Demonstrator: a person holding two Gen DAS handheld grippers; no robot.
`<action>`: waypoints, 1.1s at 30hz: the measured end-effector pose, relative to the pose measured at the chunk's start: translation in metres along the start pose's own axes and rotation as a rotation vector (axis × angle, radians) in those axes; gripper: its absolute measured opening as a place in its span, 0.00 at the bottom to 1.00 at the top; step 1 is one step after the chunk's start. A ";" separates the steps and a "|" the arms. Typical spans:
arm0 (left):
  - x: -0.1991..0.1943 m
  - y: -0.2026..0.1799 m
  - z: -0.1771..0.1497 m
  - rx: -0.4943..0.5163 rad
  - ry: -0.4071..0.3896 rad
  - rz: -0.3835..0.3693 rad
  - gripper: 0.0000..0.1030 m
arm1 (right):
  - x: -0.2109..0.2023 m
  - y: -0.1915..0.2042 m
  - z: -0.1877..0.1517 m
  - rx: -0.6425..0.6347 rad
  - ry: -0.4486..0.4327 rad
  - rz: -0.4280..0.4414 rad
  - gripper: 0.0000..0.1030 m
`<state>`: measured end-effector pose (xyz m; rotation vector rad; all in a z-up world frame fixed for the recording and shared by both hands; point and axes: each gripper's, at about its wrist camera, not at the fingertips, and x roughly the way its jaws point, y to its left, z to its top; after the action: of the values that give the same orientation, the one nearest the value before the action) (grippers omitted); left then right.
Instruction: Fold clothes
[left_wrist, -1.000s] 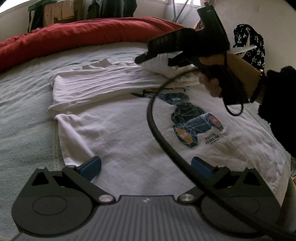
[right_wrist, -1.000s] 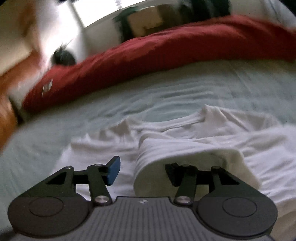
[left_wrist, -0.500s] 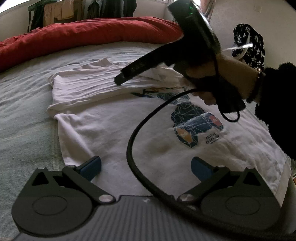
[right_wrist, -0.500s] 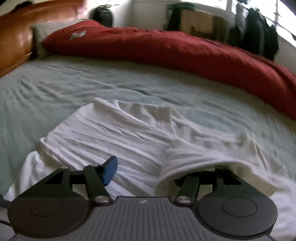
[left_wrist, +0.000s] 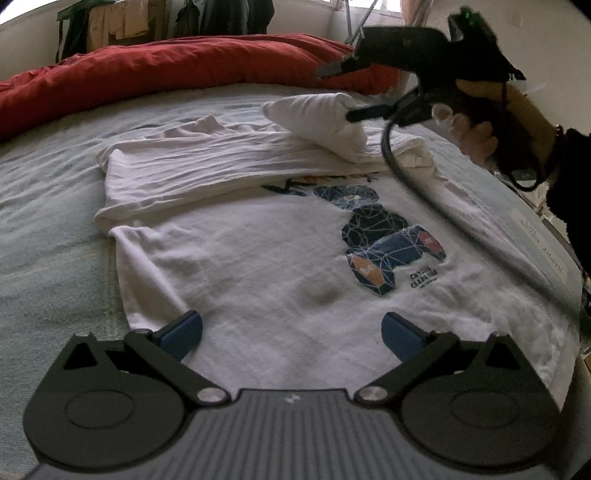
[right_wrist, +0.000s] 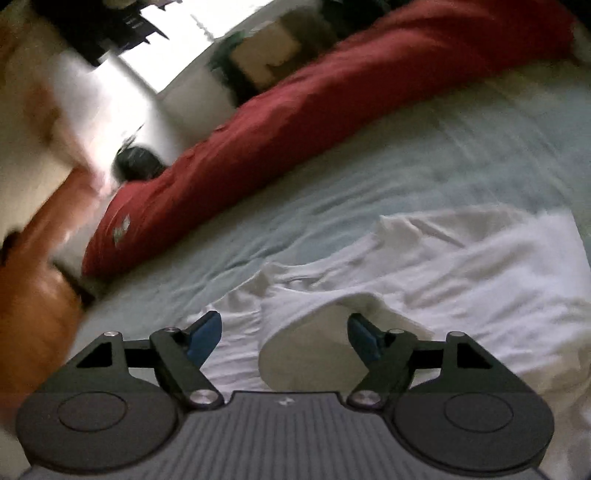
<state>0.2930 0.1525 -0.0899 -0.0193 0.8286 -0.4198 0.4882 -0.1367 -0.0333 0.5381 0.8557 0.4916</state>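
Note:
A white T-shirt with a blue geometric print lies flat on the bed, its upper part folded over in a band. My left gripper rests open over the shirt's lower hem, with nothing between its pads. Held by a person's hand, my right gripper hovers at the shirt's far right corner. Its jaws are opening, and the raised sleeve hangs on the lower finger. In the right wrist view the sleeve's fold sits loose between that gripper's blue pads, unpressed.
A red duvet is bunched along the far side of the pale blue sheet. A wooden headboard stands past it. A black cable hangs from the right gripper across the shirt. The bed's edge runs close on the right.
The right gripper swung from over the folded band to the right and upward, rolling and widening its jaws; its right pad came clear of the sleeve. The left gripper stayed put.

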 end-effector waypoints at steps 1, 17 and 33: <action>0.000 0.000 0.000 0.000 0.000 -0.001 0.99 | 0.003 -0.007 -0.001 0.033 0.012 -0.008 0.78; 0.001 0.000 -0.001 0.001 0.000 0.002 0.99 | 0.015 -0.041 -0.019 0.228 0.024 0.008 0.85; -0.002 0.002 -0.001 -0.015 -0.005 -0.018 0.99 | 0.070 0.101 -0.018 -0.155 0.166 0.174 0.86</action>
<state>0.2920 0.1554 -0.0894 -0.0419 0.8270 -0.4300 0.4945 -0.0136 -0.0198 0.4353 0.9244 0.7641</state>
